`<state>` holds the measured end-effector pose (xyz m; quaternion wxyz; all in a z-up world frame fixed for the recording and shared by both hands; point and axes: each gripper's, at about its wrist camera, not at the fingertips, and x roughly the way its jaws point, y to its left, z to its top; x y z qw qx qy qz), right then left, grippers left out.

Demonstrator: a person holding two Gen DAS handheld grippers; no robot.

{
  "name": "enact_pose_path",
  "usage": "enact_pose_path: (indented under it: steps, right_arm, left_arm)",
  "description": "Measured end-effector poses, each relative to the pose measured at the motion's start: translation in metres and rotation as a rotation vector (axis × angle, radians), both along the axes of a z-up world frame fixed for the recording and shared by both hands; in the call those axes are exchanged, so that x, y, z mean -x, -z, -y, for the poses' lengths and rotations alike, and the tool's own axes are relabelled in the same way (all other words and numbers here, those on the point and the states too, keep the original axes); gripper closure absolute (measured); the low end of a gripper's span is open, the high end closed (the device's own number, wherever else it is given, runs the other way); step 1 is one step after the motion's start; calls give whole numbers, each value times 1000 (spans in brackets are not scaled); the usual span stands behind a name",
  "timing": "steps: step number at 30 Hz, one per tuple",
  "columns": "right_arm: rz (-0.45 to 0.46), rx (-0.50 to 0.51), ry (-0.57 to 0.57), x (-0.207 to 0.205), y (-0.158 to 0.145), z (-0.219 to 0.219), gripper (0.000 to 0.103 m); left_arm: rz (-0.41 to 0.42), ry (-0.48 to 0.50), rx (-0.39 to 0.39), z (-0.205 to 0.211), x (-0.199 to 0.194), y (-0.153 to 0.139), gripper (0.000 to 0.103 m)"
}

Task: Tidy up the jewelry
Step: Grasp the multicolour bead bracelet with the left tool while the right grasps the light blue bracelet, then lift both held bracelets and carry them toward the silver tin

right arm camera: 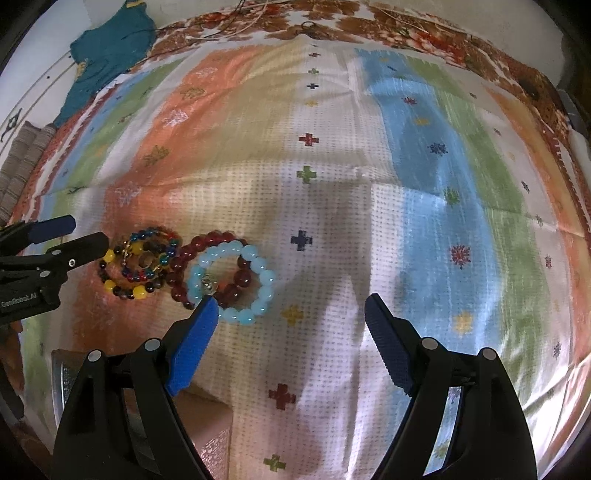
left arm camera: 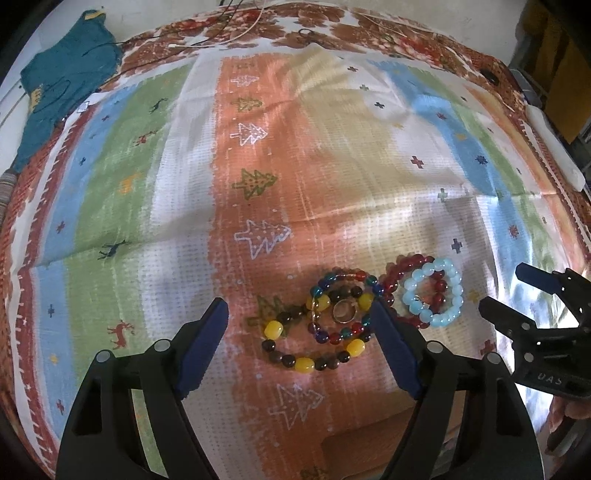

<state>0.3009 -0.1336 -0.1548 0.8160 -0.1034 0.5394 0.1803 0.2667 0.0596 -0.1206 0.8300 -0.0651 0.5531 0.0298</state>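
Several bead bracelets lie close together on a striped cloth [left arm camera: 177,184]. A yellow-and-dark bracelet [left arm camera: 314,363] overlaps a multicolour one [left arm camera: 360,276], and a metal ring [left arm camera: 343,312] lies inside them. To their right a pale blue bracelet [left arm camera: 452,273] lies on a dark red one [left arm camera: 404,263]. My left gripper [left arm camera: 299,310] hangs open above the multicolour pile, with a finger on each side. My right gripper [right arm camera: 291,302] is open; its left fingertip [right arm camera: 207,314] is at the near edge of the pale blue bracelet [right arm camera: 266,278]. Each gripper also shows in the other's view [left arm camera: 506,288] [right arm camera: 86,232].
A teal garment [left arm camera: 70,74] lies at the cloth's far left corner. Thin cables [left arm camera: 236,33] run along the far edge. A white object [left arm camera: 554,147] sits at the right edge. A brown box [right arm camera: 210,417] shows below the near edge.
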Motion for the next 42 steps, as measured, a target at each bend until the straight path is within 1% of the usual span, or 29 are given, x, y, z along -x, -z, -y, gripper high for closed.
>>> enact_pose_path:
  steps: [2, 9, 11, 13, 14, 15, 16, 17, 18, 19, 20, 22, 23, 26, 27, 28, 29, 31, 32, 34, 37, 42]
  right_arm:
    - [-1, -6, 8, -4, -1, 0, 22]
    - [-10, 8, -3, -13, 6, -7, 22]
    - [-18, 12, -7, -15, 9, -9, 22]
    - [-26, 24, -15, -18, 12, -11, 22]
    - [-28, 30, -19, -19, 13, -13, 22]
    - [-28, 37, -23, -19, 15, -14, 22]
    - [-31, 38, -26, -20, 16, -15, 22]
    - [-34, 39, -29, -20, 17, -16, 22]
    - [-36, 41, -32, -21, 19, -17, 25]
    - [-41, 46, -35, -23, 21, -19, 31]
    - [-47, 49, -36, -24, 22, -20, 34]
    - [-55, 56, -43, -25, 25, -23, 36]
    - [-56, 62, -47, -25, 26, -25, 37]
    - [-73, 55, -56, -26, 30, -28, 43]
    - [-76, 46, -59, -26, 30, -29, 48]
    - [-82, 34, -64, -26, 30, -30, 56]
    - [-93, 19, -70, -26, 30, -31, 60]
    - [-104, 2, -84, -24, 30, -33, 73]
    - [-107, -2, -91, -23, 30, -34, 75]
    - [-109, -5, -103, -20, 29, -36, 84]
    - [-110, -7, -112, -17, 28, -38, 89]
    - [-87, 6, -114, -14, 23, -38, 91]
  left_arm:
    - [-4, 2, 8, 1, -3, 2, 31]
    - [-32, 26, -9, 5, -14, 14, 39]
    - [-45, 37, -13, 6, -17, 19, 45]
    - [-53, 44, -19, 6, -19, 23, 46]
    - [-56, 45, -20, 6, -20, 25, 48]
    - [-60, 48, -18, 6, -20, 27, 53]
    - [-65, 51, -16, 6, -21, 28, 63]
    - [-73, 52, -15, 6, -22, 30, 66]
    - [-76, 53, -14, 5, -22, 31, 66]
    - [-76, 53, -13, 5, -22, 32, 67]
    - [-78, 54, -12, 4, -23, 33, 67]
    - [-83, 59, -13, 4, -23, 35, 69]
    - [-85, 61, -14, 5, -23, 37, 73]
    - [-88, 87, -14, 9, -25, 40, 78]
    - [-86, 92, -20, 11, -25, 40, 80]
    - [-82, 99, -23, 13, -26, 40, 84]
    - [-80, 105, -18, 14, -26, 40, 87]
    - [-76, 109, -27, 17, -26, 40, 91]
    - [-76, 112, -28, 18, -26, 40, 93]
    - [-75, 117, -40, 20, -26, 40, 94]
    - [-73, 118, -48, 22, -25, 39, 94]
    - [-60, 105, -58, 18, -21, 34, 94]
